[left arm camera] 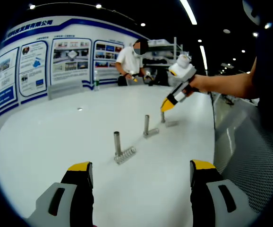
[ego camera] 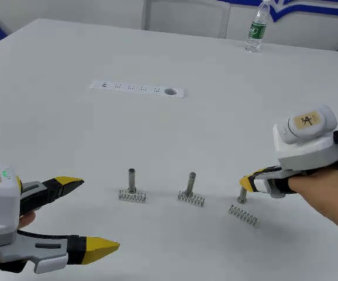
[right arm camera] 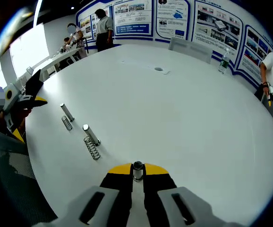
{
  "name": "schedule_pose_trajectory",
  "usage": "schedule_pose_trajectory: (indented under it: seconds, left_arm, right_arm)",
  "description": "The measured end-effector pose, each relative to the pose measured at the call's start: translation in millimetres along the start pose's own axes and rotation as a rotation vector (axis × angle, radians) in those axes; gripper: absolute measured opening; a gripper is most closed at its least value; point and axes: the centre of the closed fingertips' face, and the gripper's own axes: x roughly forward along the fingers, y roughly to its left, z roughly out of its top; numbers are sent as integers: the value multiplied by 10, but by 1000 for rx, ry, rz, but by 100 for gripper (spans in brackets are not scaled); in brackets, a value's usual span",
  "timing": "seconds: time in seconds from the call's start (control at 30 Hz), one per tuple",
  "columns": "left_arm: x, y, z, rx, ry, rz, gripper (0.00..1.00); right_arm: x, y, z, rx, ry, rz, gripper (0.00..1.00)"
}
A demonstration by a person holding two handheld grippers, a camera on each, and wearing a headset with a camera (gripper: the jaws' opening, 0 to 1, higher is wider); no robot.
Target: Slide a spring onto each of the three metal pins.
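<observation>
The right gripper (ego camera: pixel 248 182) is pinching the top of the right pin (ego camera: pixel 242 196), its jaws drawn narrow around the pin's head. In the right gripper view the pin's cap is sitting between the yellow tips. The left gripper (ego camera: pixel 92 215) is hovering over the near left of the counter (ego camera: pixel 69 129), its jaws spread wide and gripping nothing.

The left pin (ego camera: pixel 131 179), the middle pin (ego camera: pixel 190 182) and the right pin are standing upright in a row across the near part of the counter. A spring is lying flat on the counter at the near foot of each. The left spring (ego camera: pixel 132 196) and the middle spring (ego camera: pixel 191 199) are just beside their pins, and the right spring (ego camera: pixel 242 215) is slanting to the near right.

Farther back a power strip (ego camera: pixel 138 89) is lying flat, and a water bottle (ego camera: pixel 255 27) is standing at the far right.
</observation>
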Motion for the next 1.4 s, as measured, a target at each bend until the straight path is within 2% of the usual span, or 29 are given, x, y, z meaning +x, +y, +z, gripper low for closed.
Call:
schedule_pose_trajectory:
  seconds: [0.2, 0.43, 0.67, 1.03, 1.4]
  left_arm:
    - [-1, -8, 4, 2, 0, -1, 86]
    - [-11, -12, 7, 1, -1, 2, 86]
    - [-9, -24, 5, 2, 1, -2, 86]
    - [-1, -19, 9, 2, 1, -3, 86]
    - [9, -24, 30, 6, -4, -8, 86]
  right_arm:
    - [-2, 19, 2, -56, -18, 21, 9]
    - [-35, 33, -17, -56, -38, 27, 9]
    - [-57, 33, -52, -106, -29, 25, 9]
    - [-56, 34, -50, -97, -25, 26, 10]
    - [-100, 51, -4, -97, -51, 27, 16]
